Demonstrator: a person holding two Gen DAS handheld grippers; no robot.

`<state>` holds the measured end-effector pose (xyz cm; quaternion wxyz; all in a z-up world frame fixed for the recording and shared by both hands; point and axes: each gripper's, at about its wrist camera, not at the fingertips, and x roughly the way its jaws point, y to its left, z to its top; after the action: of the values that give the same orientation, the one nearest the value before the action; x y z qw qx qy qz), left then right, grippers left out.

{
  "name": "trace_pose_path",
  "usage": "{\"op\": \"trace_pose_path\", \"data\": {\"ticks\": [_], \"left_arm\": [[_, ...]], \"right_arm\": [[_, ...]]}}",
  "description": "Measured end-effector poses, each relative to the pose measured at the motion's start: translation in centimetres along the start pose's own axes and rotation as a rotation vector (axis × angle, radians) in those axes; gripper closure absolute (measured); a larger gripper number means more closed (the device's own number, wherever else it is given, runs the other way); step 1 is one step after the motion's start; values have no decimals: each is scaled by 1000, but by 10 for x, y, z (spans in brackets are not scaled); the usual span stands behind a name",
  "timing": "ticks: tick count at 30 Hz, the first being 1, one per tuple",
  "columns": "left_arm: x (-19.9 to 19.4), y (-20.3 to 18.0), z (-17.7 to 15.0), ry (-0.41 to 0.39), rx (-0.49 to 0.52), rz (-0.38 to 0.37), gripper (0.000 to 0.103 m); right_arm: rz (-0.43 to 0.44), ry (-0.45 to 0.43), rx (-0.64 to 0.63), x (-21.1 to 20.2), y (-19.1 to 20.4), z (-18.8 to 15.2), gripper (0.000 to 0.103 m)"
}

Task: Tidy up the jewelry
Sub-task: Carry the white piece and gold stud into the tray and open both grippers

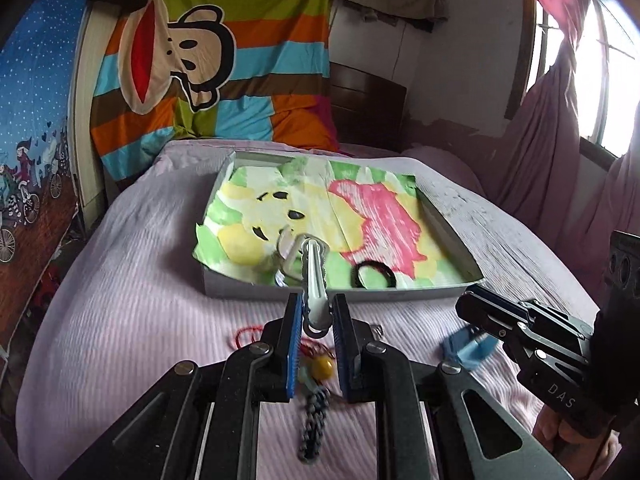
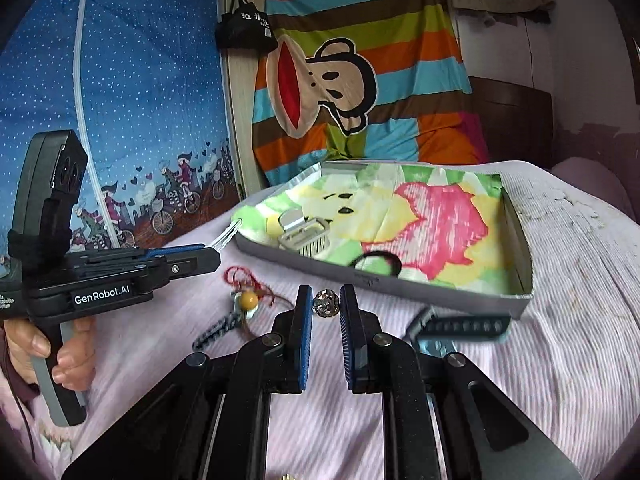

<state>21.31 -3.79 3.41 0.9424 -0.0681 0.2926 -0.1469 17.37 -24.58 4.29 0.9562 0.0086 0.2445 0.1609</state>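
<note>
My left gripper (image 1: pixel 316 312) is shut on a white hair clip (image 1: pixel 314 280) and holds it above the bed, just short of the shallow grey box (image 1: pixel 340 294) lined with a green, yellow and pink cloth. In the right wrist view the clip (image 2: pixel 228 236) sticks out of the left gripper (image 2: pixel 208 254) beside the box's near left corner. My right gripper (image 2: pixel 324 312) is open, its fingers on either side of a sparkly bead ornament (image 2: pixel 326 303) on the bed. A grey comb clip (image 2: pixel 304 236) and a black hair band (image 2: pixel 378 266) lie in the box.
A red cord with a yellow bead (image 2: pixel 248 300) and a dark braided strap (image 2: pixel 216 332) lie on the pink bedspread left of my right gripper. A dark comb clip (image 2: pixel 460 326) and a blue clip (image 1: pixel 468 348) lie near the box's front wall.
</note>
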Motion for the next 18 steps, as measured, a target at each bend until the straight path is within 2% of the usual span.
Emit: {"op": "trace_pose_path", "data": {"ticks": [4,9,18], "left_arm": [[25,13,21,18,-18,39,89],[54,28,29,74,-48,86,89],[83,35,31,163,-62,106,89]], "right_arm": [[-30,-12,38,36,-1,24,91],[-75,3,49,72,6,38,91],[-116,148,65,126,0,36,91]]}}
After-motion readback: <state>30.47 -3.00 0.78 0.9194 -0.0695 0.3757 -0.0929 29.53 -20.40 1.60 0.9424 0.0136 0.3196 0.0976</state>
